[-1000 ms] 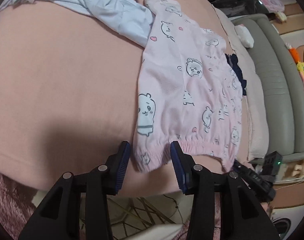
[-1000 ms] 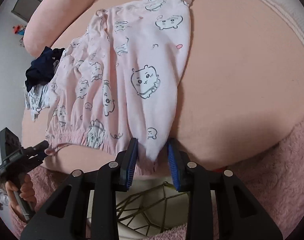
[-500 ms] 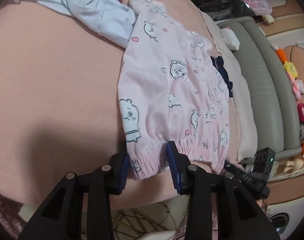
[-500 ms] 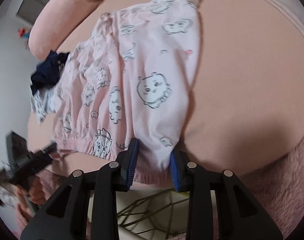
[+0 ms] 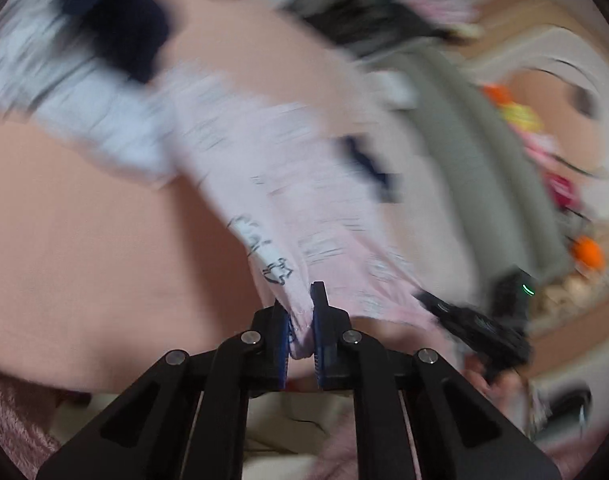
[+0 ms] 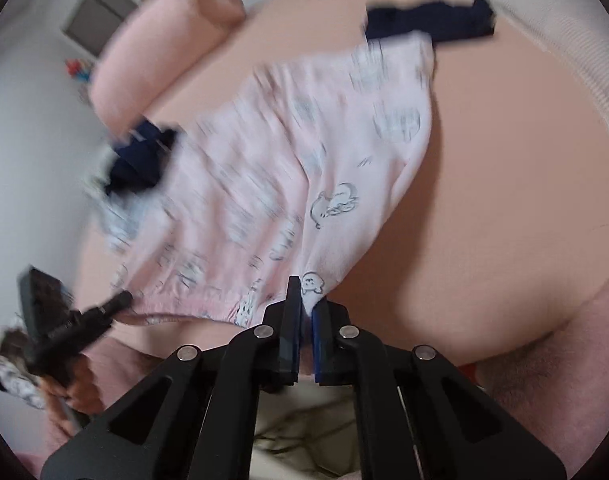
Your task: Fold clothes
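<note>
Pink pyjama trousers with cartoon prints (image 5: 288, 184) lie on a peach bedsheet (image 5: 84, 240); they also show in the right wrist view (image 6: 272, 184). My left gripper (image 5: 300, 320) is shut on one corner of the elastic waistband, lifting it. My right gripper (image 6: 306, 312) is shut on the other waistband corner. Each gripper shows in the other's view: the right gripper (image 5: 464, 320) and the left gripper (image 6: 84, 320). Both views are motion-blurred.
A light blue garment (image 5: 96, 116) and a dark navy garment (image 5: 116, 32) lie beyond the trousers. Another navy garment (image 6: 428, 20) and a pink bolster (image 6: 160, 48) sit at the far end. A grey sofa (image 5: 476, 160) stands beside the bed.
Both grippers have closed on the waistband corners, which sat between open jaws before. The waistband is lifted off the sheet and both cameras are moving fast.
</note>
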Action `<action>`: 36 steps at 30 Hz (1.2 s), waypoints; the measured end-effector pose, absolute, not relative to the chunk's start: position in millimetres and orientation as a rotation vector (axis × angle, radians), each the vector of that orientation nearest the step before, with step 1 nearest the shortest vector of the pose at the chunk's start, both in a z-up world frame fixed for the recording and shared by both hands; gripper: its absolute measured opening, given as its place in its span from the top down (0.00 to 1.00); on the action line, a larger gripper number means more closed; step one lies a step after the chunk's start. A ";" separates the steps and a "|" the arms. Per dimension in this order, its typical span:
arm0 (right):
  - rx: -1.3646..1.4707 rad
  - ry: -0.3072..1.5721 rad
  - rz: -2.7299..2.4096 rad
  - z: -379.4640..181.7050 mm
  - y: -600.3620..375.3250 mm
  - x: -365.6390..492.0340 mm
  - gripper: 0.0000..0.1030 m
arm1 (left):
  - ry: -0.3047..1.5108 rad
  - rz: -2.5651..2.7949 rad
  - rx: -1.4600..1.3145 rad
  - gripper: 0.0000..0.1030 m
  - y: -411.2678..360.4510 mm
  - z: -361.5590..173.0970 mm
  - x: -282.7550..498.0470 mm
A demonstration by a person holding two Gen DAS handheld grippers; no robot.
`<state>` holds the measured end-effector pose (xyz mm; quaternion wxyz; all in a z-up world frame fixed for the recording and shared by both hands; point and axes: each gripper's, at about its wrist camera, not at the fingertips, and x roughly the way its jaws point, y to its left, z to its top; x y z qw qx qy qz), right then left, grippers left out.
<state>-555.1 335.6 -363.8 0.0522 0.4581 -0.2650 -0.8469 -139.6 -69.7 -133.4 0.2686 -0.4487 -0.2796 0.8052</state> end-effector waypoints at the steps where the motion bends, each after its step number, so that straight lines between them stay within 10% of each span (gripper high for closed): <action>1: 1.313 -0.760 -2.606 -338.0 329.1 -556.9 0.98 | -0.724 2.151 -1.190 0.91 -65.6 -119.3 -134.0; 5: 1.090 -0.526 -2.730 -250.9 306.1 -515.4 0.98 | -0.742 2.070 -1.223 0.91 -58.6 -105.5 -139.9; 10: 1.388 -0.550 -2.723 -287.0 334.6 -597.6 0.98 | -0.714 2.134 -1.418 0.91 -51.6 -142.5 -248.9; 15: 1.323 -0.459 -2.813 -210.8 347.4 -692.8 0.98 | -0.611 2.356 -1.139 0.91 -52.0 -13.0 -360.0; 23: 0.621 -0.431 -2.967 20.0 361.0 -674.1 0.96 | -0.577 2.446 -0.665 0.91 -74.7 169.7 -309.6; 29: 0.745 -0.532 -2.899 -19.0 364.3 -593.8 0.96 | -0.538 2.424 -0.854 0.91 -54.0 56.8 -263.6; 36: 1.357 -0.618 -2.823 -297.8 329.7 -616.0 0.95 | -0.681 2.265 -1.508 0.91 -39.2 -200.4 -259.7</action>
